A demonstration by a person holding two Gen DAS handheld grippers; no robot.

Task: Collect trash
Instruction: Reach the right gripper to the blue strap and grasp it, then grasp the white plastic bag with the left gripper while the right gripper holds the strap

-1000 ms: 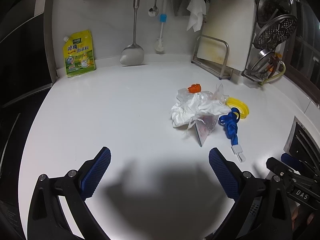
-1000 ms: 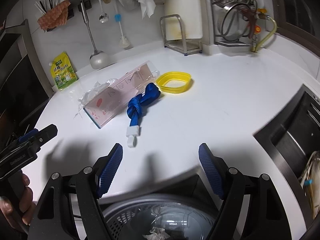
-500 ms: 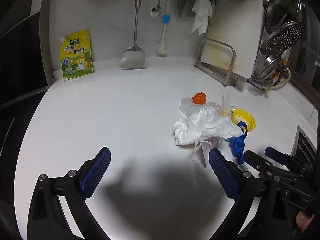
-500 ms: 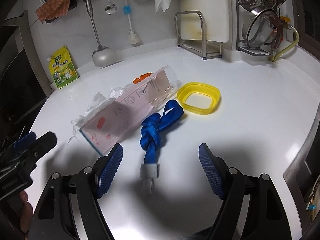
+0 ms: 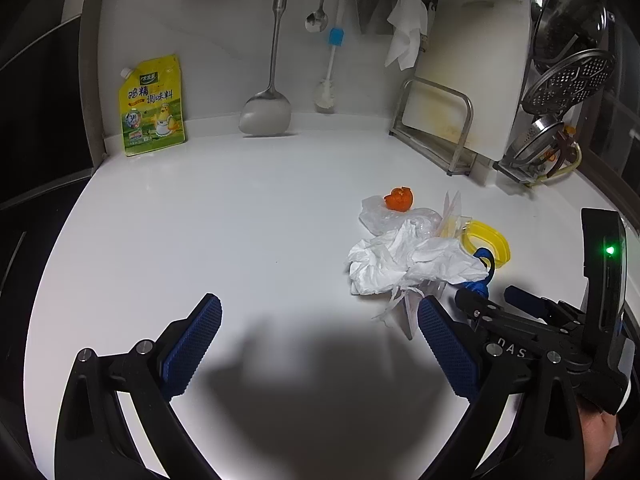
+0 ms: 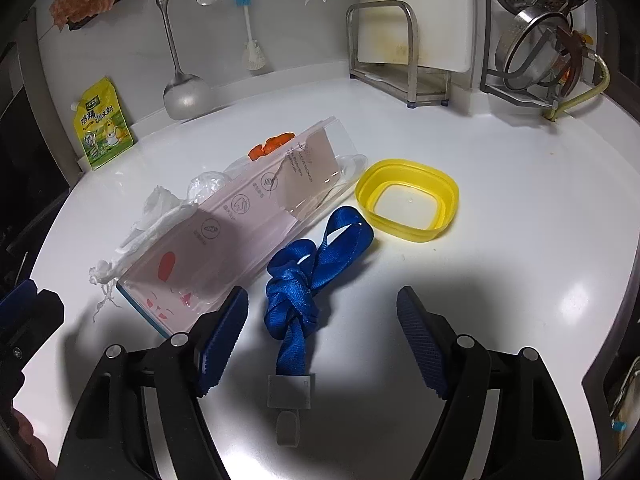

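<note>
While the right gripper (image 6: pixel 322 334) hangs low over the white table (image 6: pixel 500 184) with its jaws spread wide on either side of the knotted blue webbing strap (image 6: pixel 304 280), the left gripper (image 5: pixel 318 342) waits just as wide apart beside the crumpled white tissue (image 5: pixel 400 266). The step in hand looks like the reach for the strap, which lies between the clear plastic package with its pink card (image 6: pixel 240 220) and the yellow plastic tub (image 6: pixel 408 200) (nothing is gripped yet). Next, I'd judge, the right one must drop, pinch the knot and lift it clear.
</note>
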